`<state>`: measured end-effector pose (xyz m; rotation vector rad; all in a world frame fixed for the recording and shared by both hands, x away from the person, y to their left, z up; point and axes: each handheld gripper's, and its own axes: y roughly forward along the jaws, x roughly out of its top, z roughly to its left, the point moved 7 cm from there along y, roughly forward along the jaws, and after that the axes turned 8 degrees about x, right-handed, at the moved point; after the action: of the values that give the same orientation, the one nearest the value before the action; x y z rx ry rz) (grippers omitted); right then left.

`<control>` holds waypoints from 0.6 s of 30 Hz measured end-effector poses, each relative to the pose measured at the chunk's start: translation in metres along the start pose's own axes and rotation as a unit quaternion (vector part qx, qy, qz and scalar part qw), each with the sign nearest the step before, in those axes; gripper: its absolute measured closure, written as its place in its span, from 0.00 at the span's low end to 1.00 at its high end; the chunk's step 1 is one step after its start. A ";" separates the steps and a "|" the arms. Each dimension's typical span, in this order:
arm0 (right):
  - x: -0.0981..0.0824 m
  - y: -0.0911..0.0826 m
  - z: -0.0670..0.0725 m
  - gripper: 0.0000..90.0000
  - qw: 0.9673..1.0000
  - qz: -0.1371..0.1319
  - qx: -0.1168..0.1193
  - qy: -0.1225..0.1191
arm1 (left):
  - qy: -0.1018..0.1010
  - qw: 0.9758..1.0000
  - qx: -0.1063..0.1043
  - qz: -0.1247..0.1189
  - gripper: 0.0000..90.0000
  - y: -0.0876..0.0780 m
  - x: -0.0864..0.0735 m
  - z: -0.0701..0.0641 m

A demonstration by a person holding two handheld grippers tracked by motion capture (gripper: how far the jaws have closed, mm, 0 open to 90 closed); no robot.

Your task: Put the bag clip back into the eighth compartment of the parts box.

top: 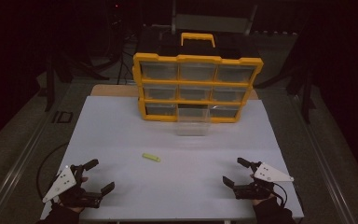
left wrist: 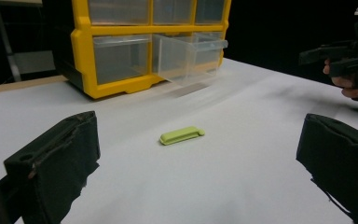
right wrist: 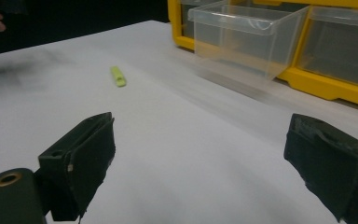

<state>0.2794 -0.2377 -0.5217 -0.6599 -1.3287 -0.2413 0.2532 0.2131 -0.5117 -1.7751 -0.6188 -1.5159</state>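
Both sets of jaws stand wide apart with nothing between them: the left gripper (top: pixel 95 176) rests near the table's (top: pixel 121 126) front edge at about seven o'clock, the right gripper (top: pixel 237 171) at about five. The small green piece (top: pixel 151 157) lies flat near the table's middle, at about one o'clock from the left gripper and well apart from it. The pulled-out clear drawer (top: pixel 193 122) juts from the yellow organizer (top: pixel 197 87) at twelve. The piece is thin and low, so I judge the pads may skid over it or flick it away; a careless carry could knock the drawer's rim.
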 end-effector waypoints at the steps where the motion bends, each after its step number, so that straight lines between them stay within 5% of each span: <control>1: -0.001 0.000 0.000 0.09 1.000 0.002 0.000 0.000 | 0.000 1.000 0.000 0.000 0.00 0.000 0.000 0.000; 18: -0.004 0.001 0.005 0.08 1.000 0.025 0.009 -0.006 | 0.007 1.000 -0.001 -0.012 0.00 -0.002 0.004 -0.002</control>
<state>0.2748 -0.2349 -0.5257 -0.6805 -1.3226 -0.1854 0.2511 0.2127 -0.5075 -1.7631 -0.6347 -1.5435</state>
